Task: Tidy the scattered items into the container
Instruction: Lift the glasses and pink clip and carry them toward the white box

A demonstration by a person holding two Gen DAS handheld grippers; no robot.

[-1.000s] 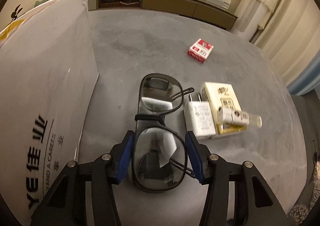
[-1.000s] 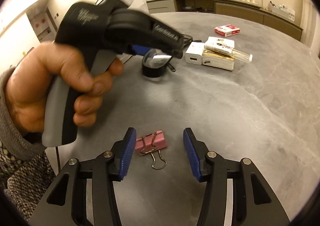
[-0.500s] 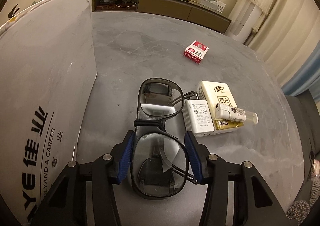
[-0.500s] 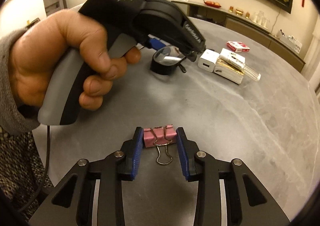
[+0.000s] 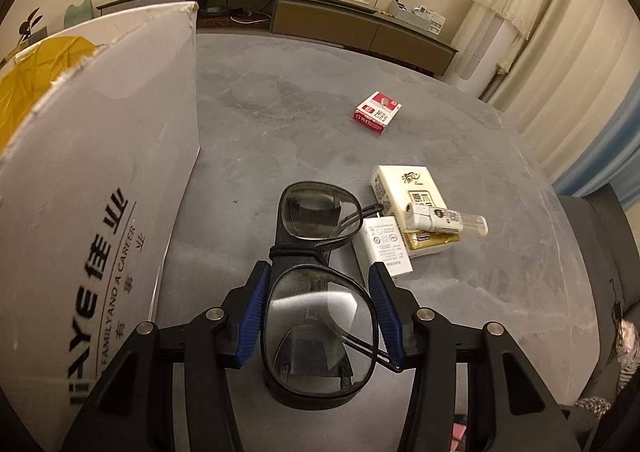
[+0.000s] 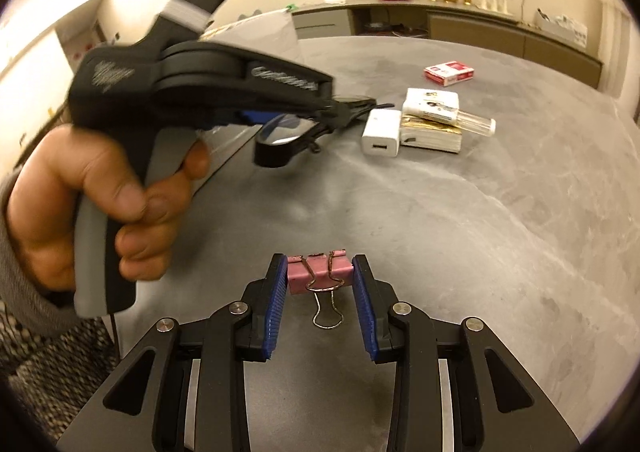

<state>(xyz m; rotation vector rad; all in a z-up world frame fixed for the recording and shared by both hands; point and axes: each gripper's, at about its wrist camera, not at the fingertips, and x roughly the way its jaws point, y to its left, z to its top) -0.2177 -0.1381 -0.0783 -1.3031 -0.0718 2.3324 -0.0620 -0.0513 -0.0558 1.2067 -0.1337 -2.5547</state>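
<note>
1. At far left, tall white cardboard container [image 5: 100, 180] with printed lettering, top open for drop-in.
2. Left gripper [image 5: 320, 306] clamps black-framed folded glasses [image 5: 316, 280] by one lens, lifted for carrying, container beside.
3. Right gripper [image 6: 320, 288] pinches pink metal binder clip [image 6: 318, 274] by its sides, over grey stone table [image 6: 480, 232].

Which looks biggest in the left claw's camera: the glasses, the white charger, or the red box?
1. Glasses, biggest by far, though they sit nearest the camera, in the left claw.
2. Charger.
3. Red box, looks smallest, but it lies farthest away, so its true size against the charger is unsure.
</note>
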